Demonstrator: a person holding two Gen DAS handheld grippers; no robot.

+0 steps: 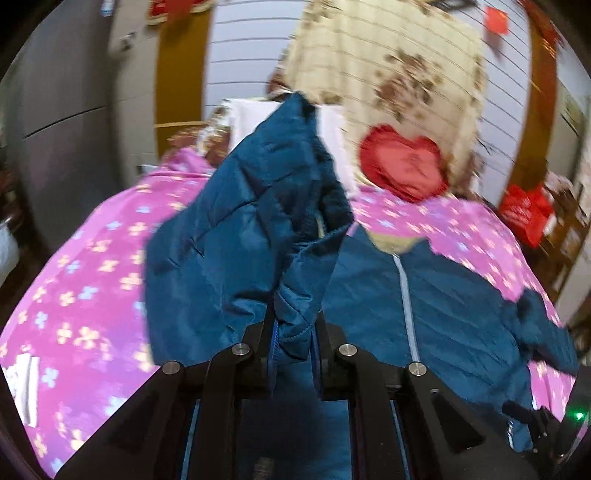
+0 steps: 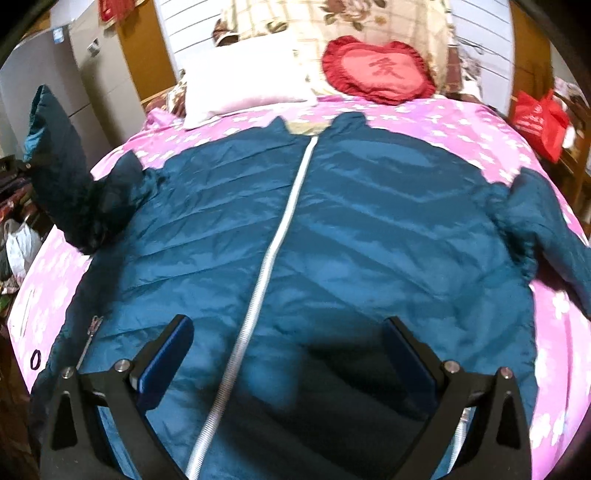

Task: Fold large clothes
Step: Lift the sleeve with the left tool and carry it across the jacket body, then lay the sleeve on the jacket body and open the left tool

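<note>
Blue quilted jacket (image 2: 332, 229) lies front-up on the bed, zipped; white zipper (image 2: 280, 236) runs from collar down to the hem near the right wrist camera; collar points toward the pillows; body spread flat with light creases; right-side sleeve (image 2: 554, 236) lies out on the bedspread, angled toward the bed edge.

Other sleeve (image 1: 251, 229) is lifted off the bed; left gripper (image 1: 293, 345) is clenched on its fabric, fingers nearly together with a fold of blue cloth pinched between the pads; the sleeve rises above the fingers and droops over itself, cuff end uppermost; in the right wrist view the same sleeve (image 2: 62, 173) stands up at the far left edge of the bed, attached at the shoulder.

Right gripper (image 2: 288, 354) is released, fingers spread wide, blue pads (image 2: 168, 360) facing inward; it hovers over the lower part of the jacket with the zipper passing between the fingers; cannot tell whether the tips touch the fabric; nothing held.

Pink floral bedspread (image 2: 461, 125) covers the bed under the jacket; white pillow (image 2: 240, 85) and red heart-shaped cushion (image 2: 380, 70) sit at the head; cream floral blanket (image 2: 332, 18) piled behind them; red bag (image 2: 539, 122) beside the bed on the right; small black ring (image 2: 35, 359) on the bedspread near the left hem.
</note>
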